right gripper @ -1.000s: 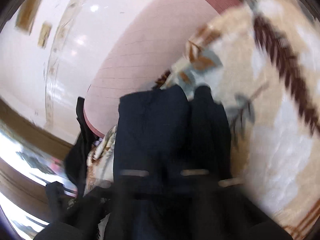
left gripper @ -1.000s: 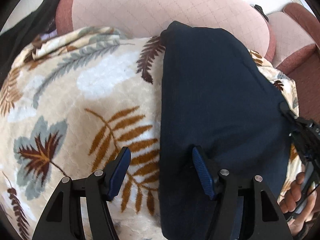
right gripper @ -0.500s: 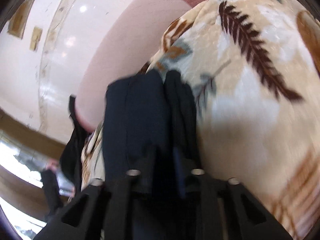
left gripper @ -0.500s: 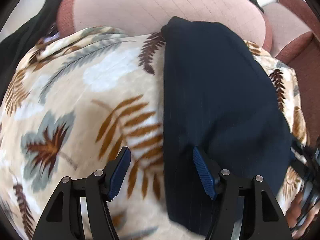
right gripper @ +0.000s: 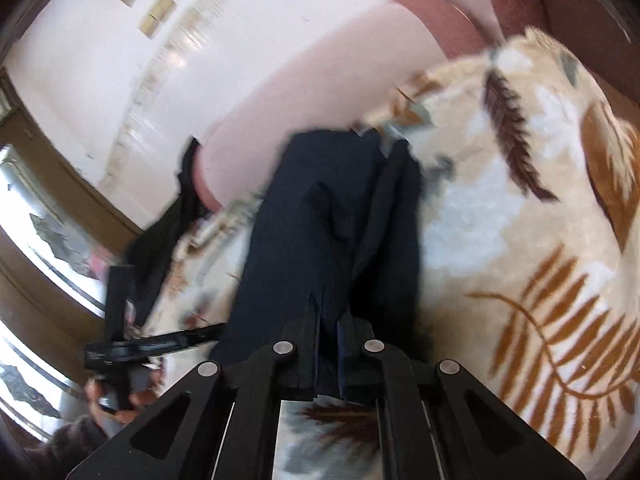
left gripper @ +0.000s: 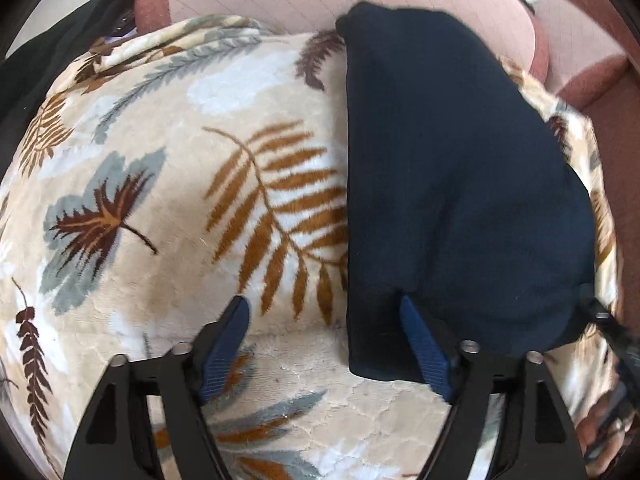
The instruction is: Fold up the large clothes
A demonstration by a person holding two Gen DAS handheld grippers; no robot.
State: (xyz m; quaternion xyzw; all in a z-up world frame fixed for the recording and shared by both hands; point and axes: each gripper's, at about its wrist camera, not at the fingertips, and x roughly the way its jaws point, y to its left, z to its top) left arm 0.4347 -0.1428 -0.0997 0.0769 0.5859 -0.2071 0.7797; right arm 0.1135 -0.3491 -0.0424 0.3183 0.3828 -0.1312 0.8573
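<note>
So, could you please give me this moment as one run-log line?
left gripper: open, over navy garment's edge | right gripper: shut on navy garment | surface: leaf-print blanket

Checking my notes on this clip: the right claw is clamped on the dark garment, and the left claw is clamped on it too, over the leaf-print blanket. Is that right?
Not quite. The left claw is open, its fingers spread apart and gripping nothing, as the left wrist view shows. The rest holds: the right claw is clamped on the dark garment, which lies on the leaf-print blanket.
</note>
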